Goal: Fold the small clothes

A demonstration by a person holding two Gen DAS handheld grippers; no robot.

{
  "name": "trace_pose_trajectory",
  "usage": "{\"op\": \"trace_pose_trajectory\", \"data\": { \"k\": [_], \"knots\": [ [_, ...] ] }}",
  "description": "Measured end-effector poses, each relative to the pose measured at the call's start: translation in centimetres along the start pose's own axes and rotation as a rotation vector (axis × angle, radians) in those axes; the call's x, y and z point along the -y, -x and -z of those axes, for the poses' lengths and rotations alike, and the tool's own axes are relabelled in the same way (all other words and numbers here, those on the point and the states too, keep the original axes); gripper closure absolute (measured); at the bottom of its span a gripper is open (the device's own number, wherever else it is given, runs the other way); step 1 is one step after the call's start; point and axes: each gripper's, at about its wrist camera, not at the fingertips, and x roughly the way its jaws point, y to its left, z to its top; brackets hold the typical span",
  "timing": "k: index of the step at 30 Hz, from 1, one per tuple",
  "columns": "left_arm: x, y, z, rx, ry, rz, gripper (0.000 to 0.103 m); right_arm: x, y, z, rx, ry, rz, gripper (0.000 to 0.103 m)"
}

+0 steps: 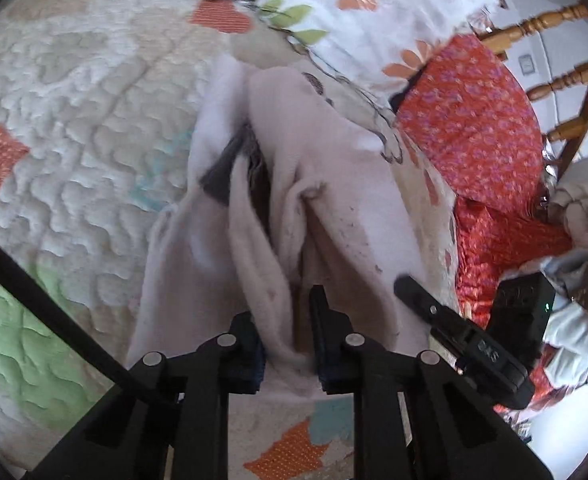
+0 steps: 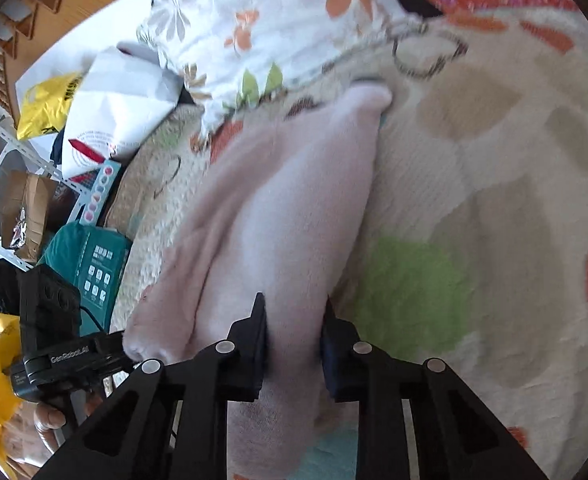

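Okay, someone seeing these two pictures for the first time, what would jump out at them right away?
First, the pale pink garment hanging bunched down the middle of both views, pinched at its near edge by the left tongs and the right tongs. Next, the quilted bedspread beneath it, cream with orange and green patches. In the left view, a bright red flowered cloth lies at the right.

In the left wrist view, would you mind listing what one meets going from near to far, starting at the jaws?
Left gripper, its jaws closed on the cloth → pale pink garment → white floral pillow, all over the quilted patchwork bedspread.
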Motion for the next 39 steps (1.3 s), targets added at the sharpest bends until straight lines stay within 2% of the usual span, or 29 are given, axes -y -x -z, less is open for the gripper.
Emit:
{"op": "trace_pose_trajectory", "data": {
  "k": [2, 3, 4, 5, 6, 7, 9, 10, 11, 13, 15, 17, 18, 20, 23, 24, 28, 31, 35, 39],
  "knots": [
    [-0.4, -0.5, 0.3, -0.021, 0.018, -0.074, 0.084, 0.4, -0.1, 0.1, -0.008, 0.015, 0.059, 0.076],
    [-1.4, -0.8, 0.3, -0.046, 0.057, -0.119, 0.084, 0.5, -0.6, 0.3, -0.034, 0.018, 0.096, 0.073],
    [-2.3, -0.9, 0.3, -0.064, 0.099, -0.133, 0.082, 0.5, -0.6, 0.5, -0.039, 0.015, 0.119, 0.071],
    [-3.3, -0.9, 0.2, -0.078, 0.146, -0.114, 0.079, 0.4, -0.2, 0.5, -0.024, 0.015, 0.129, 0.070],
    [-4.3, -0.2, 0.1, -0.081, 0.195, -0.054, 0.077, 0.0, 0.6, 0.7, 0.016, 0.022, 0.136, 0.068],
    [-4.7, 0.3, 0.0, -0.075, 0.212, -0.028, 0.068, -0.9, 1.5, 0.8, 0.068, 0.041, 0.148, 0.068],
    [-5.4, 2.7, -0.1, -0.004, 0.243, 0.015, 0.052, -2.9, 2.7, 0.9, 0.137, 0.095, 0.146, 0.068],
    [-5.6, 3.6, -0.1, 0.023, 0.250, 0.012, 0.044, -4.0, 3.0, 0.8, 0.149, 0.125, 0.135, 0.068],
    [-5.9, 4.6, -0.1, 0.058, 0.258, -0.001, 0.041, -5.0, 2.8, 0.7, 0.146, 0.149, 0.115, 0.068],
    [-6.4, 6.3, -0.3, 0.125, 0.276, -0.034, 0.040, -7.1, 1.4, 0.6, 0.096, 0.185, 0.039, 0.068],
    [-6.6, 7.2, -0.4, 0.165, 0.294, -0.058, 0.040, -8.6, -0.5, 0.5, 0.060, 0.205, 0.033, 0.068],
    [-6.9, 7.7, -0.8, 0.192, 0.305, -0.079, 0.040, -9.9, -3.6, 0.4, 0.009, 0.203, 0.032, 0.072],
    [-7.1, 7.9, -0.9, 0.203, 0.307, -0.094, 0.040, -10.0, -5.0, 0.4, -0.023, 0.179, 0.025, 0.083],
    [-7.4, 8.3, -1.2, 0.219, 0.307, -0.125, 0.039, -10.2, -8.6, 0.7, -0.118, 0.116, -0.044, 0.094],
    [-7.6, 8.5, -1.2, 0.244, 0.298, -0.167, 0.039, -11.1, -13.2, 2.5, -0.265, 0.084, -0.106, 0.094],
    [-7.7, 8.6, -1.3, 0.251, 0.297, -0.181, 0.039, -11.3, -13.6, 3.0, -0.271, 0.095, -0.098, 0.094],
    [-6.7, 7.5, -1.5, 0.231, 0.249, -0.197, 0.038, -11.3, -10.8, 2.9, -0.206, 0.128, -0.130, 0.092],
    [-5.6, 6.2, -1.5, 0.202, 0.206, -0.212, 0.037, -9.8, -7.0, 1.8, -0.124, 0.133, -0.109, 0.092],
    [-3.6, 4.3, -2.2, 0.210, 0.130, -0.279, 0.037, -7.4, -2.6, -0.2, -0.015, 0.134, -0.021, 0.092],
    [-2.4, 1.5, -3.9, 0.174, 0.081, -0.333, 0.037, -5.2, -1.1, -3.1, 0.032, 0.122, 0.076, 0.091]
  ]
}}
